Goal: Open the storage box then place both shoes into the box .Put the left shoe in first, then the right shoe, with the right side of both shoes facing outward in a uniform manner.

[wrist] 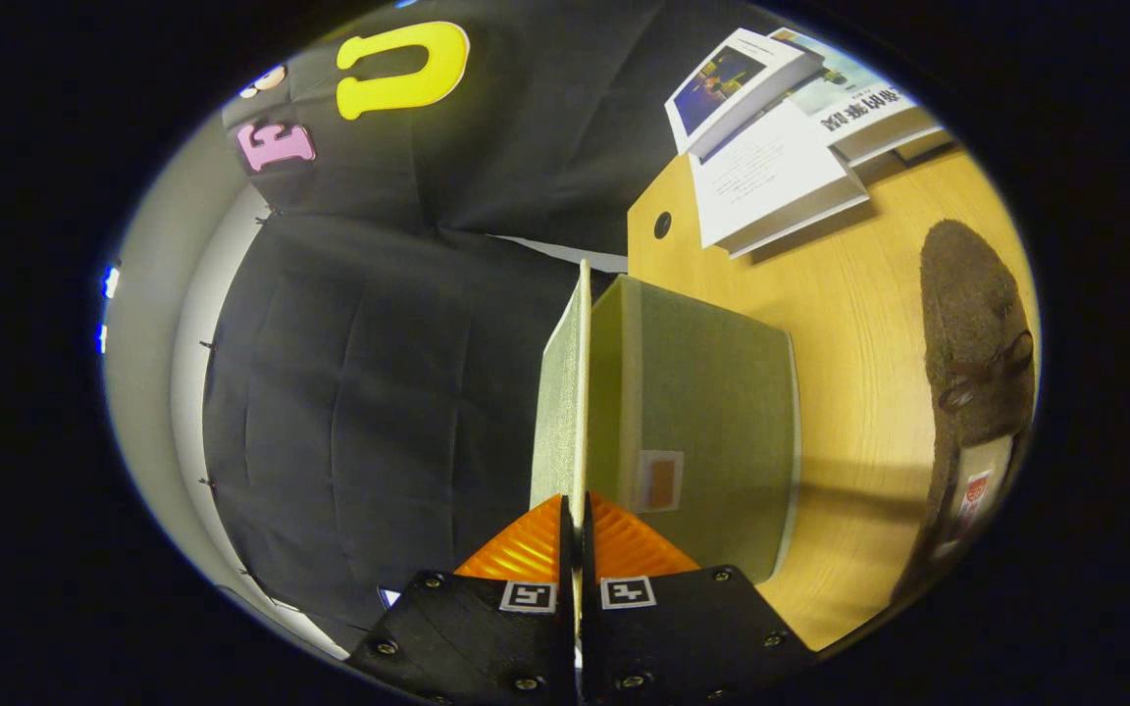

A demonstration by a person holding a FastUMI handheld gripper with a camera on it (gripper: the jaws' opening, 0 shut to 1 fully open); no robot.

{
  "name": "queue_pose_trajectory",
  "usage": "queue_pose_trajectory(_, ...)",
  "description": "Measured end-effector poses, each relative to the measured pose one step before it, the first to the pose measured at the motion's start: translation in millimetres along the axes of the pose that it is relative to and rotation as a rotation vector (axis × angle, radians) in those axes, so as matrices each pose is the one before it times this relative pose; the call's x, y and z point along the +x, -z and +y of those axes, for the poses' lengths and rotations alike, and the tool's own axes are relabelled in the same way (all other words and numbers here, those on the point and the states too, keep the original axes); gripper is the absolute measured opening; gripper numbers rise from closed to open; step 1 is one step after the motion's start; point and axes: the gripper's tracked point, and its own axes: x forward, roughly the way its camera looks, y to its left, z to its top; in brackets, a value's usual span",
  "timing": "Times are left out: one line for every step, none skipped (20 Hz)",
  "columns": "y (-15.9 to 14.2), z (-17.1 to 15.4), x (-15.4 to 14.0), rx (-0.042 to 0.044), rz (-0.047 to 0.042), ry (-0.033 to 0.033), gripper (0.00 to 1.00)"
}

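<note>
My gripper is shut on the thin edge of the storage box's lid, a pale green fabric panel that stands away from the box and runs straight ahead of the fingers. The pale green box sits beside the lid on the wooden table; a small tag with an orange patch marks its side near the fingers. A brown fuzzy shoe with a small bow and a light insole lies on the table beyond the box, away from the fingers.
Several books and magazines are stacked at the far end of the table, near a round cable hole. The black cloth wall of the booth hangs on the lid's other side, past the table's edge.
</note>
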Motion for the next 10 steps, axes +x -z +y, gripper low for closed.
queue_pose_trajectory(-1.83, 9.14, 0.12, -0.01784, -0.00113, 0.00610, 0.02)
queue_pose_trajectory(-3.49, 9.12, -0.39, -0.02656, -0.00925, 0.02219, 0.02)
queue_pose_trajectory(-5.51, 8.44, 0.02, -0.03886, -0.01950, 0.02412, 0.02)
queue_pose_trajectory(-2.17, 13.02, 3.08, -0.04192, -0.01085, 0.01004, 0.02)
queue_pose_trajectory(-1.96, 12.06, 3.63, -0.03277, -0.00457, 0.01136, 0.03)
queue_pose_trajectory(-1.25, 12.76, 5.13, -0.02737, 0.00149, 0.00473, 0.04)
queue_pose_trajectory(-0.22, 14.73, 6.85, -0.02452, 0.00423, -0.00197, 0.04)
queue_pose_trajectory(-1.89, 12.54, 6.17, -0.02546, 0.00789, 0.00015, 0.06)
queue_pose_trajectory(0.39, 13.04, 12.63, -0.02522, 0.00694, -0.00637, 0.06)
queue_pose_trajectory(-0.78, 13.02, 12.65, -0.02137, 0.00915, -0.01287, 0.06)
